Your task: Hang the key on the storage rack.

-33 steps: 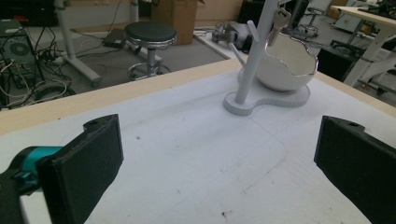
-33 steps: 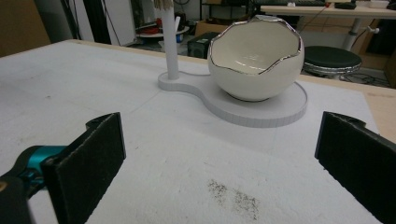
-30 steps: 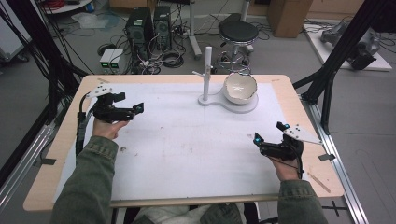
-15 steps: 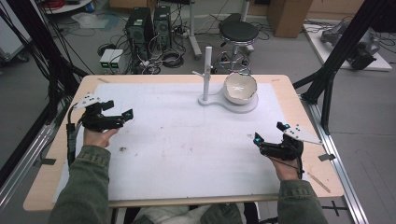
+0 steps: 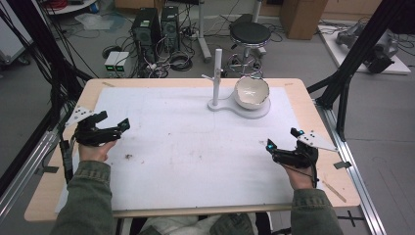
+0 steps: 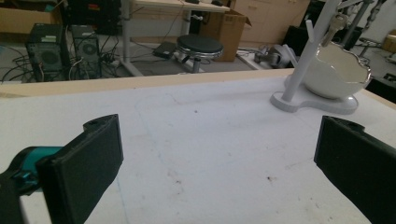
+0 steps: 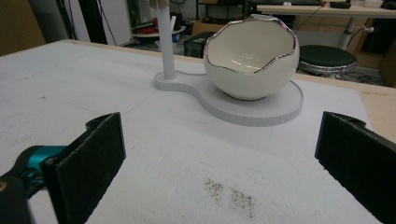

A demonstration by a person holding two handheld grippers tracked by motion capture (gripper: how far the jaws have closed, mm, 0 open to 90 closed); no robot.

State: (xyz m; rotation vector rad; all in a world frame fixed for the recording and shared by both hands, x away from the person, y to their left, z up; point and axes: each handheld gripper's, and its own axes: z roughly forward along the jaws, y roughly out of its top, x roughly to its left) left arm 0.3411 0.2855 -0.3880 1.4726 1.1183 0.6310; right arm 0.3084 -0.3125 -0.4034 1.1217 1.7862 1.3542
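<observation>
1. Worktop (image 5: 195, 147): covered by a white sheet, lightly soiled. A small dark smudge lies at about 8 o'clock on the sheet, near the left hand.

2. Stand (image 5: 230, 105): a white base with an upright post (image 5: 218, 73), placed at 12 o'clock near the far edge. Its round tray end carries the bowl.

3. Bowl (image 5: 251, 92): white, egg-shell shaped with a jagged silver rim, upright on the stand's tray, just to the 3 o'clock side of the post. The right gripper view shows its inside to be empty as far as can be seen.

4. Left gripper (image 5: 125, 125): held at 9 o'clock on the worktop, jaws spread wide, nothing between them. Its own view confirms bare sheet in the gap, with the stand well off toward 1 o'clock.

5. Right gripper (image 5: 281, 143): held at 4 o'clock on the worktop, jaws likewise spread wide and empty. It points toward the bowl, which lies ahead at about 12 o'clock in its view, well apart.

6. Progress, as judged: no item is held or touched by either gripper. The bowl sits undisturbed on the stand. Work appears to be at a start or rest position; any approach, grasp and handling of the bowl remains to be done.
</observation>
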